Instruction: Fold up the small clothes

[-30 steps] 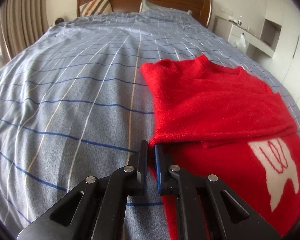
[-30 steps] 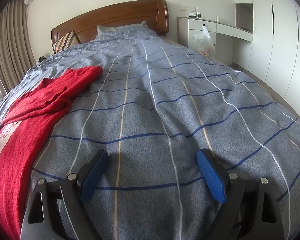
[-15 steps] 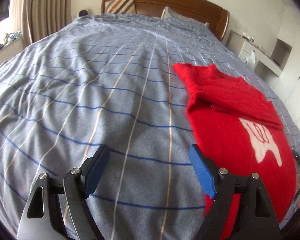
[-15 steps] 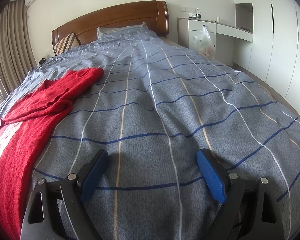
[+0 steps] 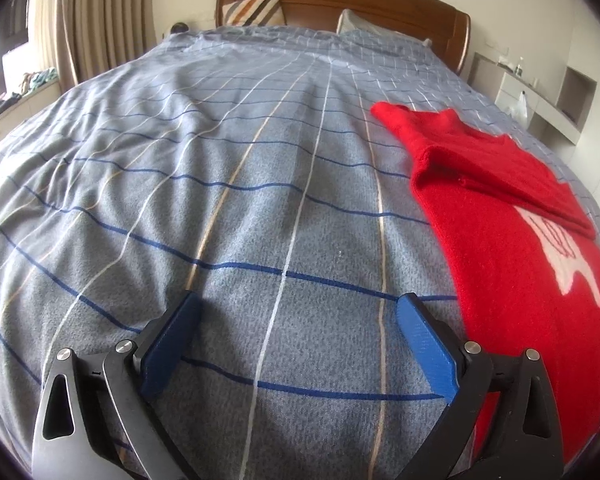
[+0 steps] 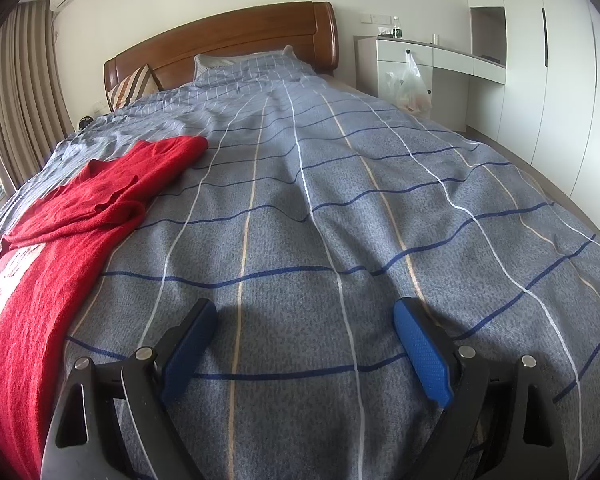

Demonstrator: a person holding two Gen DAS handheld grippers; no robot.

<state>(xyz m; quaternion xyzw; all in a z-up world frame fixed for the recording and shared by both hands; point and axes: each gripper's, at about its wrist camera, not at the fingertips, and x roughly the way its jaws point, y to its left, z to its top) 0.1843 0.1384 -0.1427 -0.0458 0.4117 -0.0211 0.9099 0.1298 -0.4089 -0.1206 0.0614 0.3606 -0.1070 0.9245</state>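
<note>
We see the left gripper [image 5: 298, 312] standing wide with nothing between its blue pads, its jaws having just been opening; the right gripper [image 6: 304, 320] is also spread wide and empty over bare quilt. The red sweater [image 5: 512, 248] lies at the right of the left wrist view and at the left edge of the right wrist view, flat on the bed, a sleeve folded across its chest over part of a white motif. We judge the sleeve fold laid and released; to do the next fold well, we should bring both grippers to a free edge of the knit, pinch only the layers meant to move, lift low and lay them square so the sleeve stays put. The surface is a soft grey-blue checked duvet [image 6: 340, 208], lightly rumpled; a wooden headboard [image 6: 228, 36], curtains at the left [image 5: 100, 16] and white cabinets at the right [image 6: 540, 64] frame the room.
</note>
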